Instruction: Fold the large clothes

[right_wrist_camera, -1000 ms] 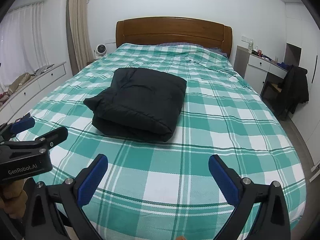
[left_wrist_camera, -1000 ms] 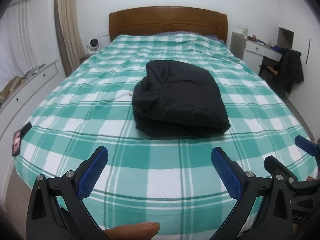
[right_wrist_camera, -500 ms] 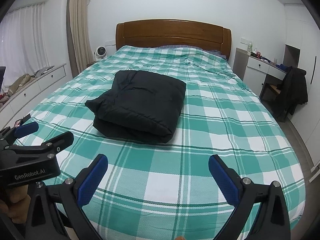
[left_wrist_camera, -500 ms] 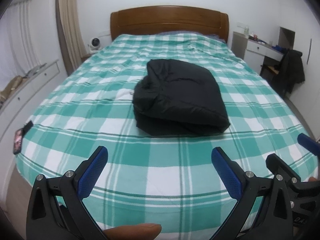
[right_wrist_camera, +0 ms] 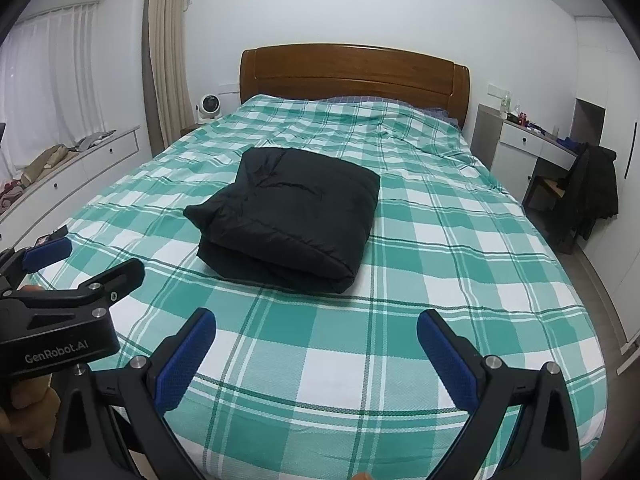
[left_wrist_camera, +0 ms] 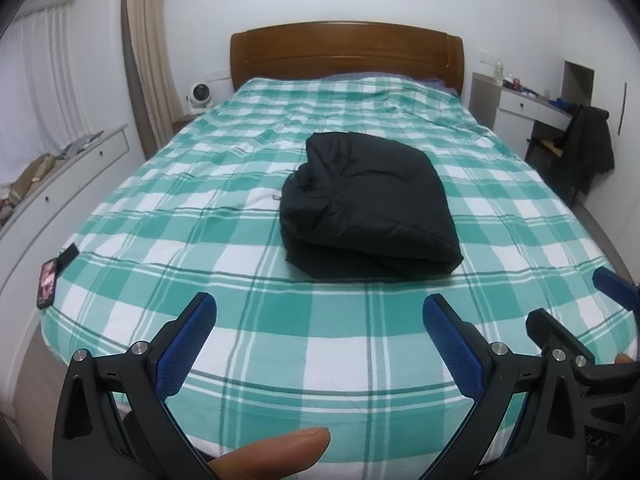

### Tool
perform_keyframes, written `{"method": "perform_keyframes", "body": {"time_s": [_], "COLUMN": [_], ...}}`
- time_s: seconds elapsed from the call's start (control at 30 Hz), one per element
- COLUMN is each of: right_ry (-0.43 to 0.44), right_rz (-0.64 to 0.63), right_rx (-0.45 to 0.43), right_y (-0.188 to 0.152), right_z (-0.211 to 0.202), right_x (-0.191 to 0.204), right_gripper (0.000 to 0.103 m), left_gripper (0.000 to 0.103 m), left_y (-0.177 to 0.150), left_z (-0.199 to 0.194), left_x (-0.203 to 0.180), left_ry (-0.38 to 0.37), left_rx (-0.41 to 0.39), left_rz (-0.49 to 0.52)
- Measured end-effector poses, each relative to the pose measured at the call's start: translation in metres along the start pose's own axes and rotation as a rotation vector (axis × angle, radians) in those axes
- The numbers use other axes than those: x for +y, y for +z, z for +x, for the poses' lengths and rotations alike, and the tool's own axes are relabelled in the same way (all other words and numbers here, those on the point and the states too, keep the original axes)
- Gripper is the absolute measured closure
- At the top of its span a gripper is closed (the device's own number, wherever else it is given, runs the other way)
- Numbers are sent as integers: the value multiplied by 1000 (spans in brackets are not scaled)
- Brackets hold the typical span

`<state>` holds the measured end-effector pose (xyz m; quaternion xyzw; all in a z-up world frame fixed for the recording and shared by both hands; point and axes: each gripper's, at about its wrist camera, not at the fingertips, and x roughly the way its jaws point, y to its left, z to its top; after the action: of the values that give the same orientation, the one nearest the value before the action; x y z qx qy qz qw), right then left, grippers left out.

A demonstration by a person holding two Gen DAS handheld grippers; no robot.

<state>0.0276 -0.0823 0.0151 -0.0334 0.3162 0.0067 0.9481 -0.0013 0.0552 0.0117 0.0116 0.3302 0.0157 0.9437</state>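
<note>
A black puffy jacket (left_wrist_camera: pixel 368 204) lies folded into a thick, roughly square bundle on the bed (left_wrist_camera: pixel 256 320) (green-and-white checked cover). It sits near the middle, well back from the foot edge, its layers stacked flat.

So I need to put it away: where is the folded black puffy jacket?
The folded black puffy jacket lies mid-bed on the green-and-white checked bedspread, ahead of both grippers.

- Even, cool, fairly bright indoor light; daylight glows through the sheer curtains (right_wrist_camera: pixel 48 80) at left.
- Shadows soft and faint.
- Strong fisheye bending, black vignette in corners.
- Focus sharp throughout, no glare.
</note>
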Motion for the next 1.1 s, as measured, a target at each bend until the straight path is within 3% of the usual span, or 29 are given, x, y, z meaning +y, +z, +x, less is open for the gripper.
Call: {"method": "perform_keyframes", "body": {"time_s": [0.33, 0.67, 1.1], "right_ry": [-10, -33, -22], "right_rz": [-19, 5, -23], "right_rx": [-12, 19, 42], "right_y": [15, 8, 7], "right_z": [4, 8, 11], "right_x": [2, -8, -3], "right_gripper": [1, 1, 1], "left_gripper": [1, 1, 1], "left_y": [2, -1, -3], "left_z": [0, 6, 5], "left_x": [1, 2, 1], "left_ry": [6, 35, 11], "left_rx": [10, 25, 41], "left_rz": [-14, -8, 3]}}
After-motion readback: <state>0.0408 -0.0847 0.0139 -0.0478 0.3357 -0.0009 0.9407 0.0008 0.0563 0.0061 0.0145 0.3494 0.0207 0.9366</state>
